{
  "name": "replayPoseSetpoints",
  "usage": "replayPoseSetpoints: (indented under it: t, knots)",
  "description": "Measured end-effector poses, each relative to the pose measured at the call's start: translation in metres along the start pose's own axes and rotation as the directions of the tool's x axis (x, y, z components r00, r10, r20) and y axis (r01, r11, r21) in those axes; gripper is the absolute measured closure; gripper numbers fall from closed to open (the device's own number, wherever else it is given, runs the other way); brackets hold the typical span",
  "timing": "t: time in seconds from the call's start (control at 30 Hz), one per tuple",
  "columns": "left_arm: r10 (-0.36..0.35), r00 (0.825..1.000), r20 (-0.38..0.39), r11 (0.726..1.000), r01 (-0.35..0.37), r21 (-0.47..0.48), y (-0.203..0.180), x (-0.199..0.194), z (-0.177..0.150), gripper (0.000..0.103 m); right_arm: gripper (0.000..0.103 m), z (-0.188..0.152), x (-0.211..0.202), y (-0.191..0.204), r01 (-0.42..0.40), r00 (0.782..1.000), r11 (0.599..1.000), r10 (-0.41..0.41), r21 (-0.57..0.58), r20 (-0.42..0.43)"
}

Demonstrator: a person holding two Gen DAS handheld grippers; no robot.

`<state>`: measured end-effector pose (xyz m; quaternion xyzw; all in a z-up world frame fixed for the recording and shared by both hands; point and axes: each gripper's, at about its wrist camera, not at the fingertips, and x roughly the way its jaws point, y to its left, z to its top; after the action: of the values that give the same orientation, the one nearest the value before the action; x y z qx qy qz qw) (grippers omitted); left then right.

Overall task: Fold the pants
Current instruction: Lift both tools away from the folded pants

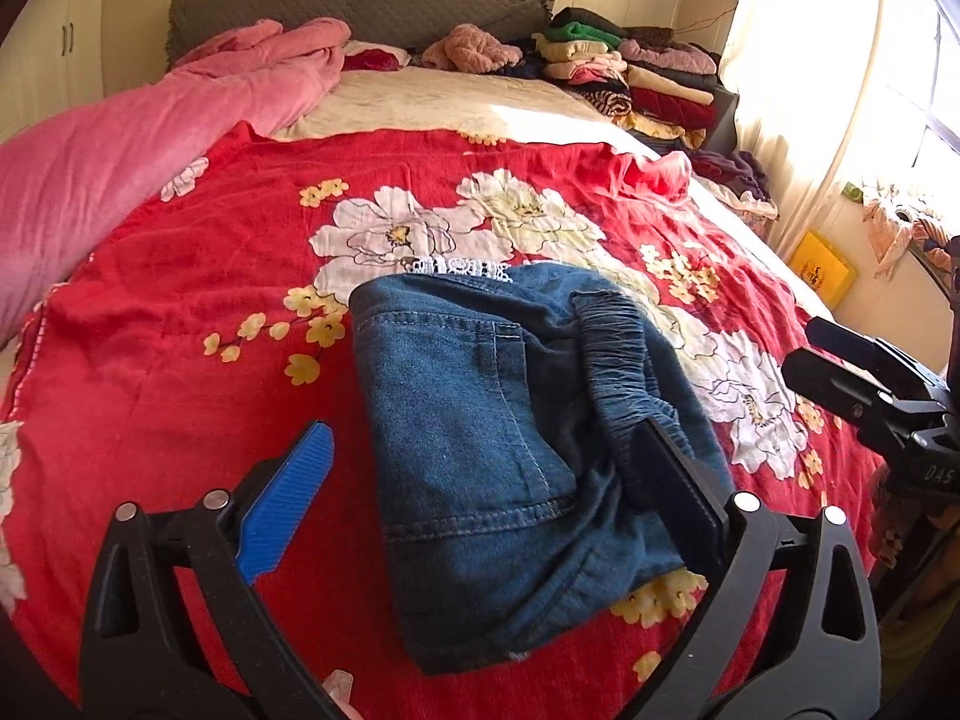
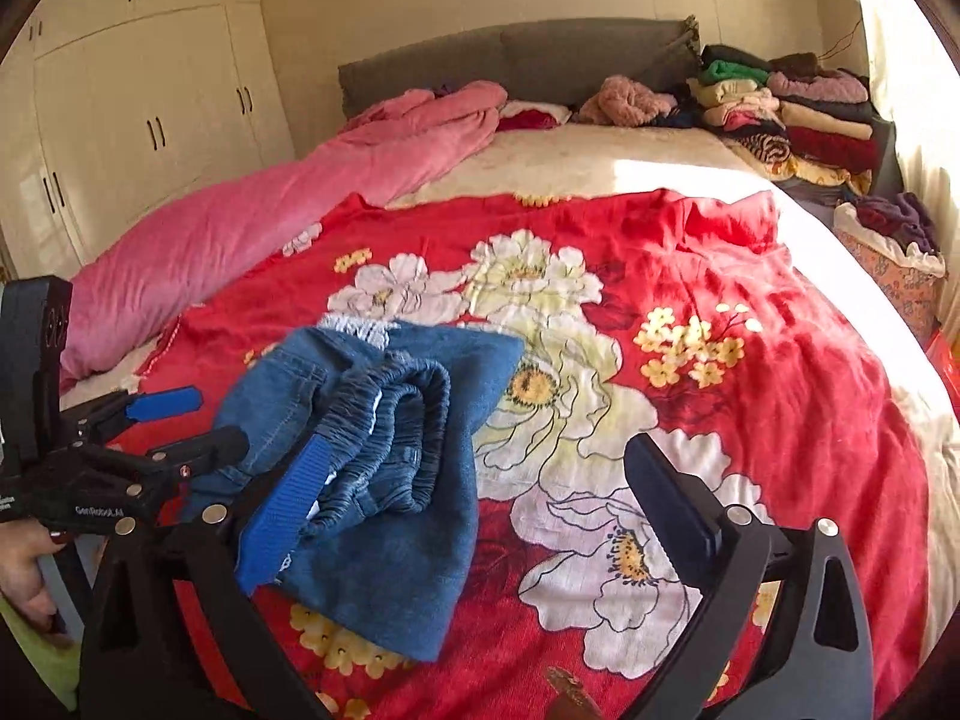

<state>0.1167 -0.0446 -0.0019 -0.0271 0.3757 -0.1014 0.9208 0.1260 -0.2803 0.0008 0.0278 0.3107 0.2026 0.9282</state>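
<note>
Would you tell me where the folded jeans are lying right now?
The folded jeans lie on the red floral blanket near the bed's foot, centred between the left gripper's open fingers and low left in the right wrist view.

I see dark blue denim pants (image 1: 480, 420) with paler stitching, on a red blanket (image 1: 180, 300) printed with big white flowers and small yellow blossoms. My left tongs (image 1: 486, 480) and right tongs (image 2: 480, 510) are black, each with one ribbed blue pad. A pink quilt (image 1: 150, 120) lies along the cream sheet (image 1: 450, 102); the headboard (image 1: 360, 0) is grey.
</note>
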Motion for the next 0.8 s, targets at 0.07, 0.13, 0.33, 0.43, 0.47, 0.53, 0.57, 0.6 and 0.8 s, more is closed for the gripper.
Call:
replayPoseSetpoints:
  t: [0.07,0.13,0.33,0.43,0.47,0.53,0.57,0.6,0.8]
  knots:
    - [0.0,1.0,0.016,1.0,0.0,-0.004,-0.002,-0.008,-0.001,0.01,0.005,0.0,-0.009,0.001,0.001,1.0,1.0,-0.001,0.004,0.022]
    - [0.0,1.0,0.024,1.0,0.0,-0.005,-0.004,-0.015,-0.003,0.01,0.005,0.0,-0.018,0.001,-0.008,0.999,1.0,0.008,0.009,0.035]
    - [0.003,0.998,0.055,1.0,-0.003,0.001,-0.012,-0.04,-0.011,0.01,0.005,-0.007,-0.046,0.005,0.0,0.998,1.0,0.0,0.008,0.069]
    - [0.009,0.997,0.075,1.0,-0.009,0.0,-0.015,-0.053,-0.018,0.01,0.005,-0.013,-0.058,0.007,0.003,0.998,1.0,-0.003,0.002,0.065]
    - [0.012,0.997,0.082,1.0,-0.012,-0.002,-0.016,-0.058,-0.021,0.01,0.005,-0.015,-0.062,0.008,0.006,0.998,1.0,-0.006,0.001,0.066]
    - [0.017,0.996,0.091,1.0,-0.017,-0.003,-0.017,-0.068,-0.026,0.01,0.005,-0.019,-0.072,0.009,0.004,0.997,1.0,-0.004,0.001,0.073]
    - [0.02,0.995,0.097,1.0,-0.02,-0.004,-0.018,-0.072,-0.029,0.01,0.005,-0.021,-0.077,0.009,0.003,0.997,1.0,-0.003,0.001,0.078]
    - [0.023,0.995,0.101,1.0,-0.022,-0.003,-0.019,-0.077,-0.033,0.01,0.005,-0.024,-0.082,0.01,0.005,0.997,1.0,-0.005,0.002,0.079]
    - [0.028,0.994,0.103,1.0,-0.029,0.005,-0.023,-0.092,-0.05,0.01,0.005,-0.035,-0.1,0.02,0.029,0.995,0.999,-0.026,-0.027,0.095]
